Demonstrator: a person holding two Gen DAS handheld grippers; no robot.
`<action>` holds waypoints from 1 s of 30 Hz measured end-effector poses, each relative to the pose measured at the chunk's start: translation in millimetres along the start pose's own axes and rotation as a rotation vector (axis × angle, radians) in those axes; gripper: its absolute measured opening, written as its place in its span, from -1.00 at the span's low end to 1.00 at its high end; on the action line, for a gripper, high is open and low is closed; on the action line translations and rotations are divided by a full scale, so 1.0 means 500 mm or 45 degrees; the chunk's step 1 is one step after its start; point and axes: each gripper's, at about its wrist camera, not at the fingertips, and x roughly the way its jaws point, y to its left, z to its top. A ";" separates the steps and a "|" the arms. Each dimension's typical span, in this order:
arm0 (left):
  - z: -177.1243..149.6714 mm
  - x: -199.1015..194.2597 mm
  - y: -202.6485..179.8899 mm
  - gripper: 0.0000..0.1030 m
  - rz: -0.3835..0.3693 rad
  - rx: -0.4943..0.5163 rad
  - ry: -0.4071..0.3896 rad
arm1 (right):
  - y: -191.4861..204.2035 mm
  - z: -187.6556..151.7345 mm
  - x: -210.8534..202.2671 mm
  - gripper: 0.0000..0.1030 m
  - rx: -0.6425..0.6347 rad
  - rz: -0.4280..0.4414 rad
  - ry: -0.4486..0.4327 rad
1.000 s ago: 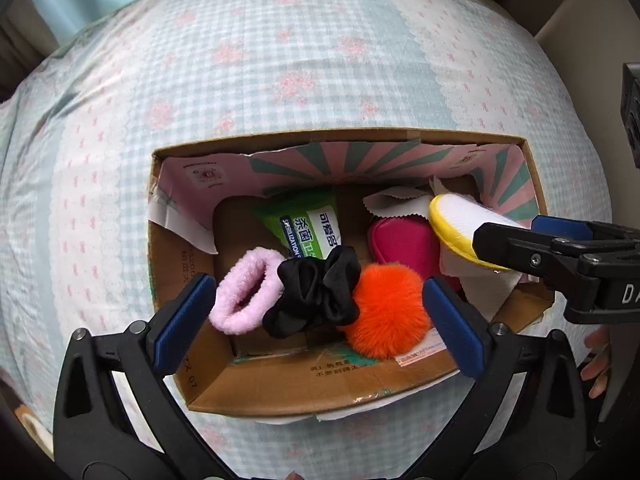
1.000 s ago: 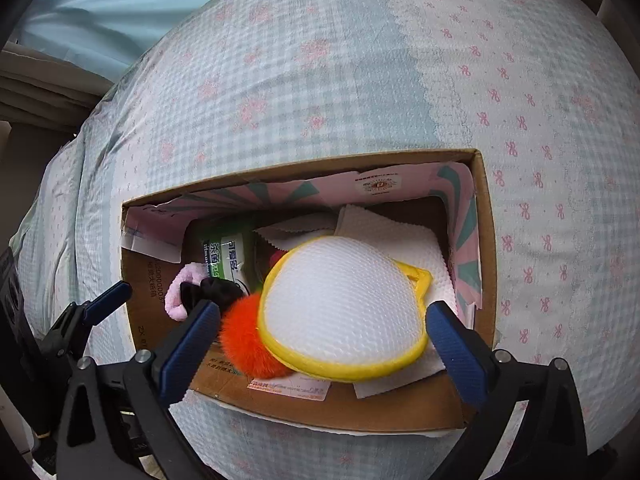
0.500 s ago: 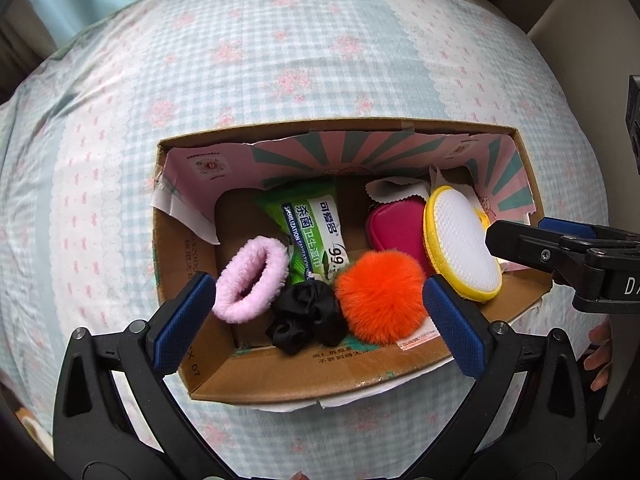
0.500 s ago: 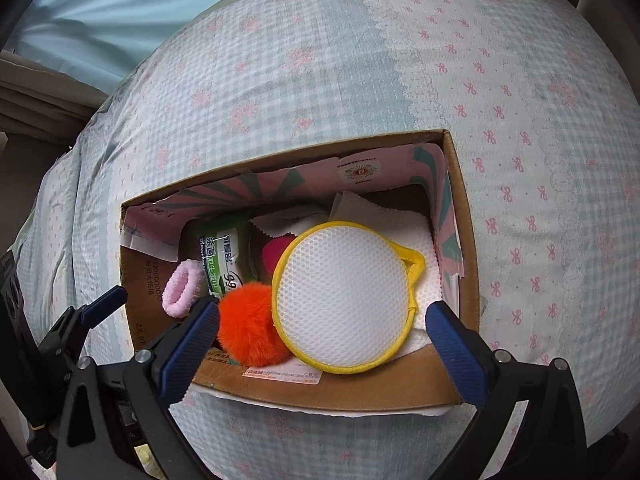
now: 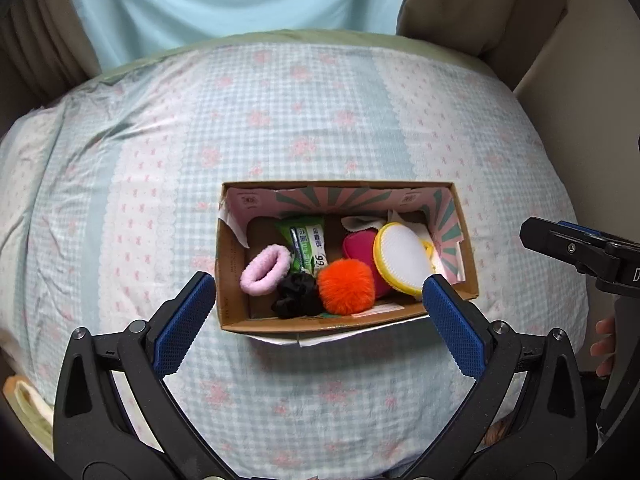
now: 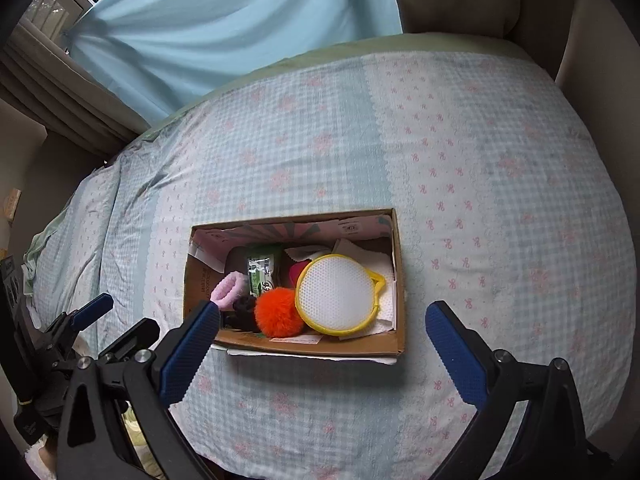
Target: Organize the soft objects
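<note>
An open cardboard box (image 5: 234, 264) (image 6: 399, 280) sits on the bed. Inside lie a pink scrunchie (image 5: 265, 269) (image 6: 226, 287), a black scrunchie (image 5: 295, 294) (image 6: 244, 309), an orange pom-pom (image 5: 346, 286) (image 6: 279, 311), a green wipes packet (image 5: 307, 243) (image 6: 261, 271), a magenta pouch (image 5: 357, 242) and a yellow-rimmed white mesh pad (image 5: 402, 258) (image 6: 338, 294). My left gripper (image 5: 318, 322) is open and empty, held back above the box's near edge. My right gripper (image 6: 322, 344) is open and empty, also back from the box; it shows at the right in the left wrist view (image 5: 576, 246).
The bed cover (image 5: 280, 128) (image 6: 480, 160) is a pale blue and pink check. A light blue curtain (image 6: 224, 20) hangs behind the bed. White paper (image 6: 384, 276) lines the box's right end. A wall (image 5: 592, 40) stands at the right.
Both grippers have pulled back and up from the box. The mesh pad, seen over the box a second ago, now lies inside at the right. The black scrunchie has settled beside the pom-pom.
</note>
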 end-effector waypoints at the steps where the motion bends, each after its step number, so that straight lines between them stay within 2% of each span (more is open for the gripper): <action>1: 0.002 -0.035 -0.007 0.99 0.001 -0.009 -0.034 | -0.001 0.000 -0.038 0.99 -0.020 -0.017 -0.040; 7: 0.005 -0.234 -0.055 0.99 0.007 -0.052 -0.265 | 0.007 -0.016 -0.243 0.99 -0.155 -0.109 -0.253; 14: -0.014 -0.384 -0.112 0.99 0.022 -0.068 -0.494 | 0.013 -0.058 -0.392 0.99 -0.233 -0.185 -0.475; 18: -0.030 -0.429 -0.153 0.99 0.040 -0.033 -0.582 | 0.009 -0.082 -0.432 0.99 -0.258 -0.251 -0.562; 23: -0.045 -0.460 -0.198 0.99 0.087 0.032 -0.661 | -0.014 -0.100 -0.450 0.99 -0.229 -0.252 -0.609; 30: -0.055 -0.454 -0.231 0.99 0.096 0.055 -0.663 | -0.036 -0.103 -0.460 0.99 -0.201 -0.261 -0.625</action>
